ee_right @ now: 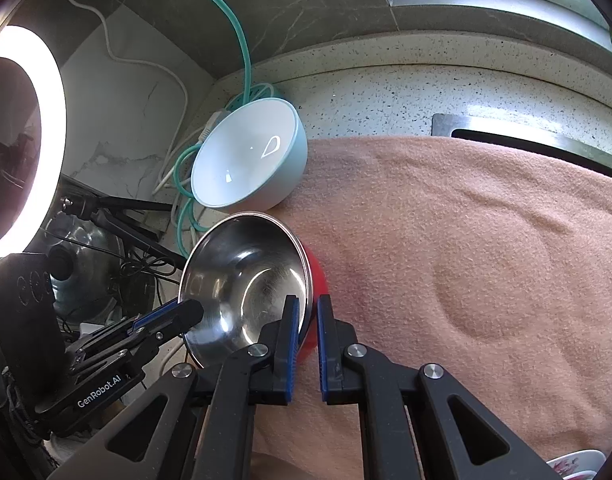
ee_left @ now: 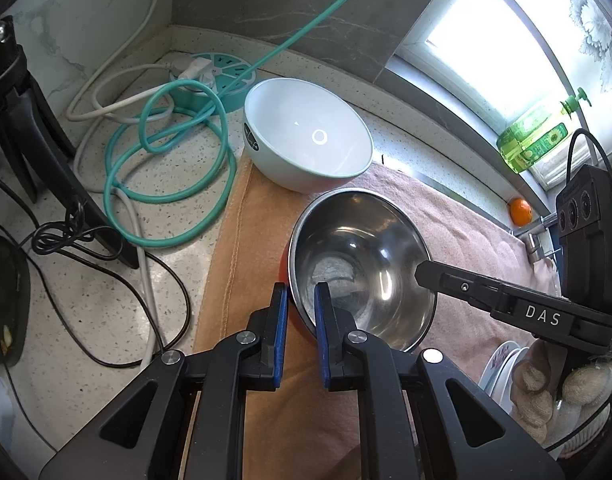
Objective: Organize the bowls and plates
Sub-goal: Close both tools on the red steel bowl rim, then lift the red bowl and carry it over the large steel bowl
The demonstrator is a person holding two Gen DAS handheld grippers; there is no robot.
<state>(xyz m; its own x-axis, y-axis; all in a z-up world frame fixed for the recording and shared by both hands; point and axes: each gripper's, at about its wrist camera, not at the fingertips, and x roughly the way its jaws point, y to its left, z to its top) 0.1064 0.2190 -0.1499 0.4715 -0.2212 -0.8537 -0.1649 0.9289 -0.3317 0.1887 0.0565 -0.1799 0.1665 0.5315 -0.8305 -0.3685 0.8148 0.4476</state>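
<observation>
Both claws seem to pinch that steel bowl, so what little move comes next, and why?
Probably lift it straight up. The left gripper and right gripper each clamp the steel bowl's rim on opposite sides, and the white bowl sits empty just behind, a likely nesting spot.

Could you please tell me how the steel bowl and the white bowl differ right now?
The steel bowl is shiny metal with a red outside; the white bowl is glossy white inside, pale blue outside. The steel bowl's rim is gripped by the left gripper and the right gripper; the white bowl sits free behind. Both are empty.

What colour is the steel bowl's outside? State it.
Red; the steel bowl shows it best in the right wrist view.
</observation>
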